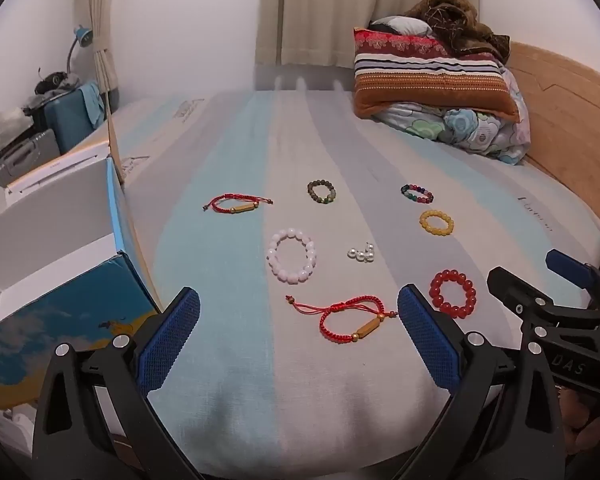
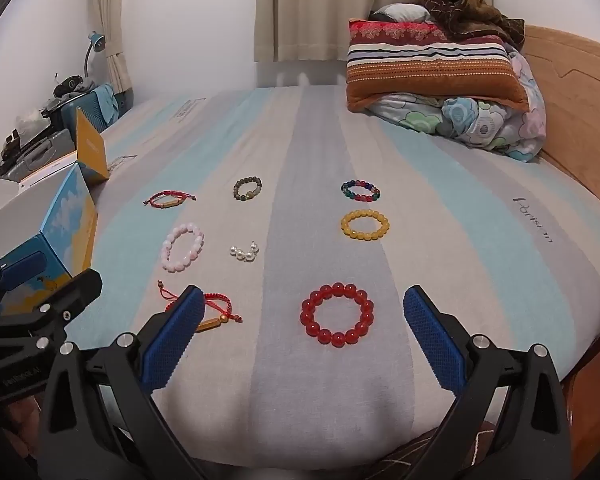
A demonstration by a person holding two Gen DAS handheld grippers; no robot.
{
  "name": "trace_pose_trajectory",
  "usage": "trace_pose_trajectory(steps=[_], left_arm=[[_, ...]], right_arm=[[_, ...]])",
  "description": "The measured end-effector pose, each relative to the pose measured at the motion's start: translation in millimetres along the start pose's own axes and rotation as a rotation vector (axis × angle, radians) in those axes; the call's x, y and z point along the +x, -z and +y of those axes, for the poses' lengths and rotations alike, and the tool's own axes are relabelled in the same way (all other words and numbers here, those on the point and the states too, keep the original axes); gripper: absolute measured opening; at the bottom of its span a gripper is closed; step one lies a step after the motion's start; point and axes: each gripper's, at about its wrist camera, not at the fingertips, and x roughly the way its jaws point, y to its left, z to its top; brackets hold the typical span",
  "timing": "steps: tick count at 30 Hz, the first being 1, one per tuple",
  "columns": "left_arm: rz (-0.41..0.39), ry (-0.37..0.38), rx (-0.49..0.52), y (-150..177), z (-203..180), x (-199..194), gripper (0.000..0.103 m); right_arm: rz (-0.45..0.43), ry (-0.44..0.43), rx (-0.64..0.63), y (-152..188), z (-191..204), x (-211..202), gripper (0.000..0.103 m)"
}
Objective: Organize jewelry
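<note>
Several bracelets lie on the striped bed sheet (image 1: 228, 264). In the left wrist view: a near red cord bracelet (image 1: 350, 320), a pink bead bracelet (image 1: 292, 255), pearls (image 1: 361, 254), a red bead bracelet (image 1: 453, 294), a yellow one (image 1: 436, 222), a multicolour one (image 1: 417, 194), a green-brown one (image 1: 321, 192) and a far red cord bracelet (image 1: 238, 203). My left gripper (image 1: 298, 308) is open and empty above the near cord bracelet. My right gripper (image 2: 304, 306) is open and empty around the red bead bracelet (image 2: 337, 314), above it.
An open blue-and-white box (image 1: 60, 264) stands at the left edge of the bed, also in the right wrist view (image 2: 56, 236). Pillows and a folded quilt (image 1: 440, 92) are piled at the far right by the wooden headboard (image 1: 572, 112). Suitcases and a lamp stand far left.
</note>
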Motion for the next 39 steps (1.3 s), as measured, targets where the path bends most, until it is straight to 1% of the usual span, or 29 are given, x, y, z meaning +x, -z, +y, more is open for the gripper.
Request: trace_pose_trajectory(steps=[3, 5, 10, 25, 39], left_arm=[[0.019, 0.003, 0.003, -2, -1, 1, 0.097], [0.024, 0.002, 0.006, -3, 0, 2, 0.097], [0.034, 0.0, 0.011, -2, -4, 0, 0.097], [0.041, 0.004, 0.015, -3, -5, 0, 0.097], [0.043, -0.003, 0.016, -1, -5, 1, 0.097]], right_arm=[[-0.002, -0.011, 0.0, 2, -8, -2, 0.096], [0.0, -0.009, -0.01, 0, 1, -2, 0.096], [0.0, -0.021, -0.013, 0, 0, -3, 0.096], [-0.01, -0.05, -0.029, 0, 3, -6, 0.096], [-0.012, -0.052, -0.029, 1, 3, -4, 0.096]])
